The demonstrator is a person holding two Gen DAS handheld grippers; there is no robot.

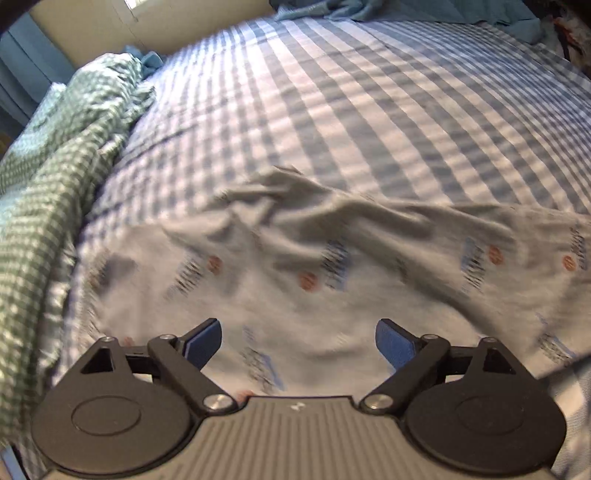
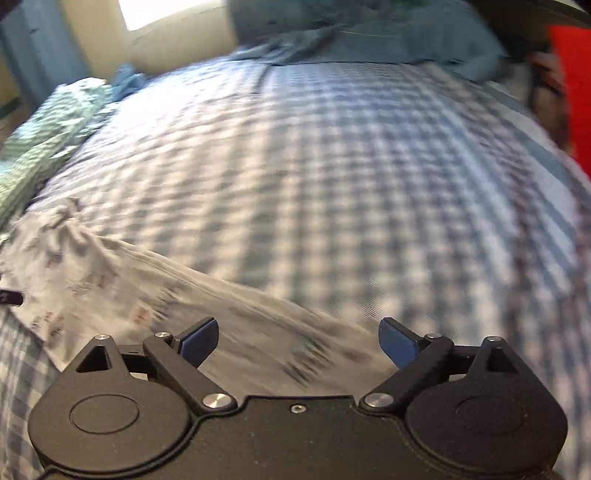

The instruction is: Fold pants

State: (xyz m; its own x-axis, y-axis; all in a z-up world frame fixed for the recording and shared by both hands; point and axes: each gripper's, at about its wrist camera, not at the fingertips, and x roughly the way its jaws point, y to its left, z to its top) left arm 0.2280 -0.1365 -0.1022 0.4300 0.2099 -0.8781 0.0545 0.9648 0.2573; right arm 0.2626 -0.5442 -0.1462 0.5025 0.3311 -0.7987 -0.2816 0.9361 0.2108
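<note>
The pants (image 1: 332, 266) are pale, almost white, with small orange dots and dark printed marks. They lie spread across the near part of the blue-and-white checked bed (image 1: 332, 92), rumpled along their far edge. My left gripper (image 1: 298, 343) hovers above them, open, with nothing between its blue pads. In the right wrist view the pants (image 2: 122, 280) stretch from the left edge down under my right gripper (image 2: 298, 341). It is open too, its pads apart over the fabric's end, holding nothing. Both views are blurred.
A green-and-white checked blanket (image 1: 55, 158) is bunched along the bed's left side. Teal bedding (image 2: 369, 33) lies heaped at the far end. A red object (image 2: 576, 92) stands at the right edge. A bright window (image 2: 166, 11) is in the far wall.
</note>
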